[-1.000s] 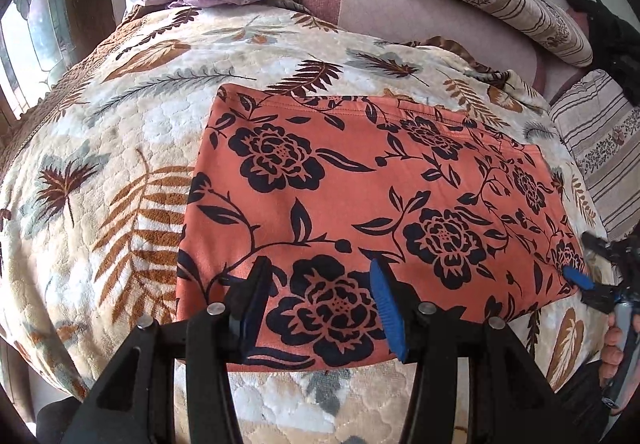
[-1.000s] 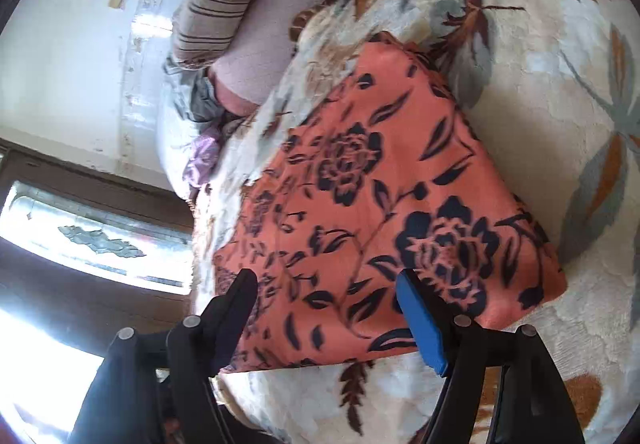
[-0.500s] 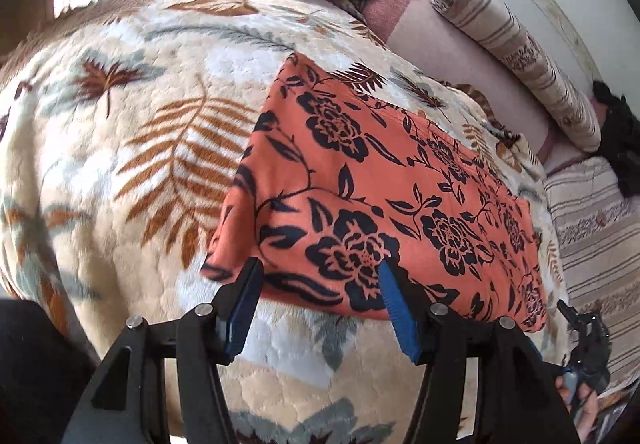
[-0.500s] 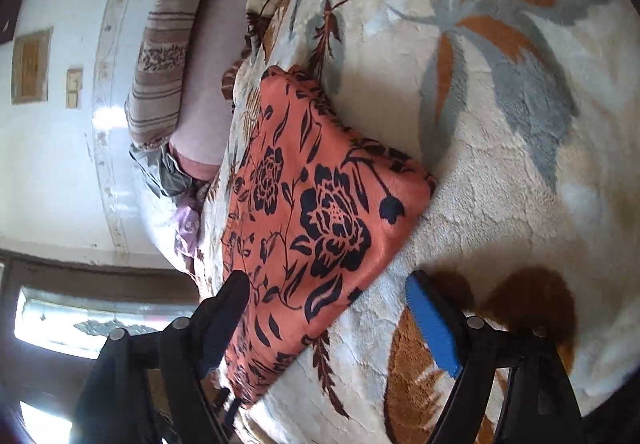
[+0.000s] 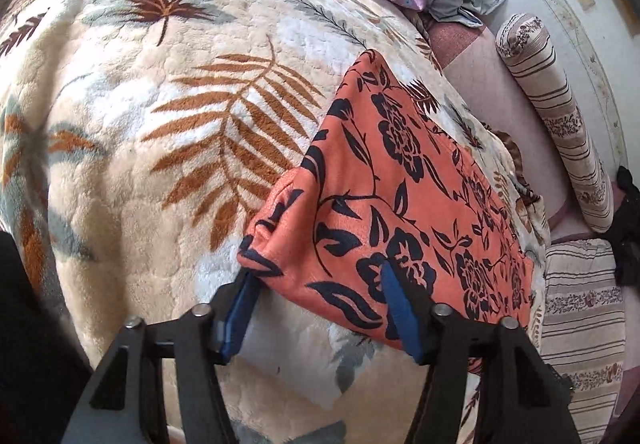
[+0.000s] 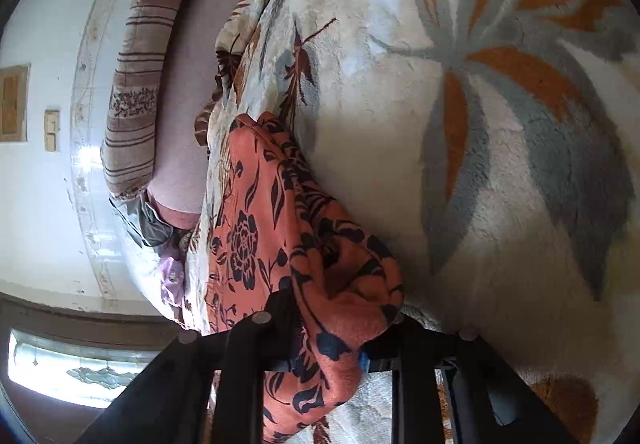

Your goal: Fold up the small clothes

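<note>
Orange cloth [image 5: 404,203] with black flowers, corner bunched in right tongs [image 6: 332,328]

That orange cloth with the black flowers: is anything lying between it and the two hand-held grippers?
Nothing visible. The orange black-flowered cloth lies between the left hand-held gripper's closing jaws, and the right hand-held gripper has just clamped its bunched corner.
</note>
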Demonstrator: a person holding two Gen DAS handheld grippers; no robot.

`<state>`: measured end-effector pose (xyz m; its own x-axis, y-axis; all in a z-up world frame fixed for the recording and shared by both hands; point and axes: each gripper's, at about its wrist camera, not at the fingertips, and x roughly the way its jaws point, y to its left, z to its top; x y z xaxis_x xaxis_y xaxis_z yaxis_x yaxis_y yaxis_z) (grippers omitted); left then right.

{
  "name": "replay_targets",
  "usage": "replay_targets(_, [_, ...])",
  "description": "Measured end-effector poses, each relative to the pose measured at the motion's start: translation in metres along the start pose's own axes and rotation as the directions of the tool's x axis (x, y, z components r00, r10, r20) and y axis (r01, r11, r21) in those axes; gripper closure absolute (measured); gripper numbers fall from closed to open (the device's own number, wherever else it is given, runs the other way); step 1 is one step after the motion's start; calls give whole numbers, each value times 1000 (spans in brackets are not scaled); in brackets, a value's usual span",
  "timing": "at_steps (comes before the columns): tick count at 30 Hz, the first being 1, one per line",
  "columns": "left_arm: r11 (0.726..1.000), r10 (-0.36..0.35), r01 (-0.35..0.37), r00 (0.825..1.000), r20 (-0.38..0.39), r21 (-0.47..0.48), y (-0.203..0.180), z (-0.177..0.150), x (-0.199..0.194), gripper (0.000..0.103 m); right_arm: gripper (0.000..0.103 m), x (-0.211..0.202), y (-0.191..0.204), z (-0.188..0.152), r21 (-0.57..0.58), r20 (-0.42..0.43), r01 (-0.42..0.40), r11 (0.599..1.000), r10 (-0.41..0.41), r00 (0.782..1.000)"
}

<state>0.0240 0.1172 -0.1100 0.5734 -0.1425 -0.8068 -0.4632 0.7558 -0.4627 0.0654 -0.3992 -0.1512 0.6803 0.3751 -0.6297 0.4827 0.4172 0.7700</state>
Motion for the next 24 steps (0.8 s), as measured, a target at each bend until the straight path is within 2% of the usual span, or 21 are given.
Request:
replay_targets(1, [999, 16, -16, 1000, -14, 40, -3, 5, 5, 94, 88, -1, 4, 0, -21, -4, 11, 1000, -11, 1000])
replay_targets(4, [997, 21, -19, 999, -27, 75, -6, 20, 6, 95, 91, -12, 22, -3, -94, -9, 21, 995, -22, 1000])
replay_targets(7, [995, -23, 18, 998, 57, 98, -11, 36, -22, 95, 92, -38, 40, -15, -145, 23, 14, 989, -11, 1000])
replay_targets(9, [989, -2, -9, 997, 76, 146, -13, 41, -28, 94, 92, -54, 45, -33, -161, 30, 10, 987, -5, 1000])
replay_targets(12, [985, 51, -53, 999, 17, 166, -2, 37, -9, 89, 87, -51, 23, -54, -171, 19, 71, 983, -69, 997])
replay_targets(13, [983, 71, -67, 997, -18, 169, 3, 34, -3, 84, 86, -46, 8, -55, -143, 4, 94, 985, -95, 995])
replay_targets(14, [984, 87, -80, 996, -36, 157, 9, 32, -1, 72, 82, -42, -7, -55, -98, -25, 90, 991, -93, 995])
replay_targets(15, [988, 72, -70, 997, -16, 136, 15, 31, -7, 69, 80, -44, -17, -54, -57, -27, 26, 998, -27, 999])
replay_targets(17, [983, 116, -123, 992, 58, 137, 16, 29, -25, 60, 78, -52, -17, -51, -66, -23, 20, 998, -22, 999])
replay_targets(19, [971, 150, -169, 982, 118, 170, 8, 28, -39, 58, 71, -56, -11, -50, -108, -23, 12, 994, -14, 1000])
replay_targets(21, [957, 155, -186, 977, 149, 224, -7, 25, -48, 57, 67, -55, -10, -50, -105, -49, -15, 994, 10, 999])
replay_targets(24, [921, 145, -201, 972, 187, 332, -35, 16, -52, 52, 67, -53, -11, -52, -94, -44, -22, 995, 18, 999])
